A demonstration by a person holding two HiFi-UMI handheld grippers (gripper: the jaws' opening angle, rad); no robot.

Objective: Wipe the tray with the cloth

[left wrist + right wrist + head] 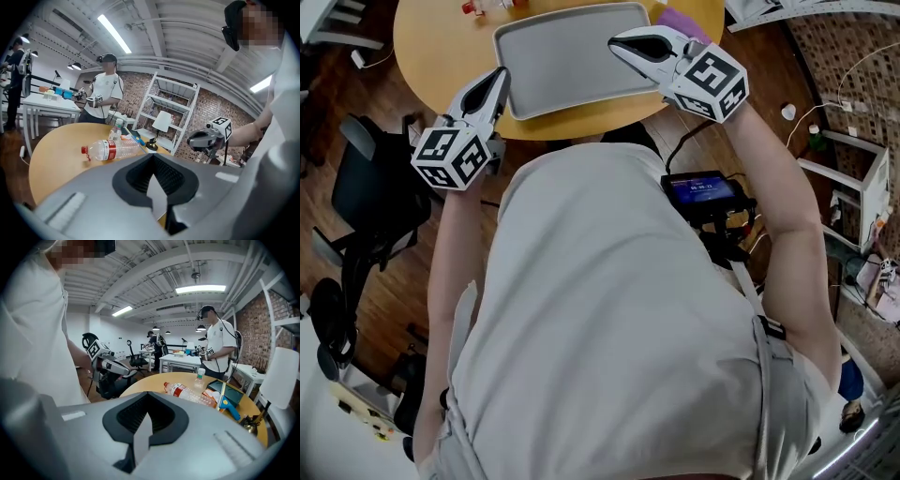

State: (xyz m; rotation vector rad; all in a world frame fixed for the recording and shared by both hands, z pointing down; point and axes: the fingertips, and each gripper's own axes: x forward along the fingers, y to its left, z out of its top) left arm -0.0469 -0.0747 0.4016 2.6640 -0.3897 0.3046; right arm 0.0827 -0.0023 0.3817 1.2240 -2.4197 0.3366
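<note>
The grey tray (572,56) lies empty on the round wooden table (441,56). A purple cloth (680,19) sits just past the tray's far right corner, partly hidden by my right gripper (639,44). That gripper hovers over the tray's right edge with its jaws together and nothing in them. My left gripper (494,86) hangs by the tray's near left corner, also shut and empty. In each gripper view the gripper's own grey jaws fill the lower frame and hide the tray: the left gripper (154,187) and the right gripper (143,427).
A plastic bottle (112,149) with a red label lies at the table's far side, with a blue-handled tool (229,406) near it. A black office chair (375,197) stands left of me. Other people stand by white desks (180,361) and a white shelf (176,112).
</note>
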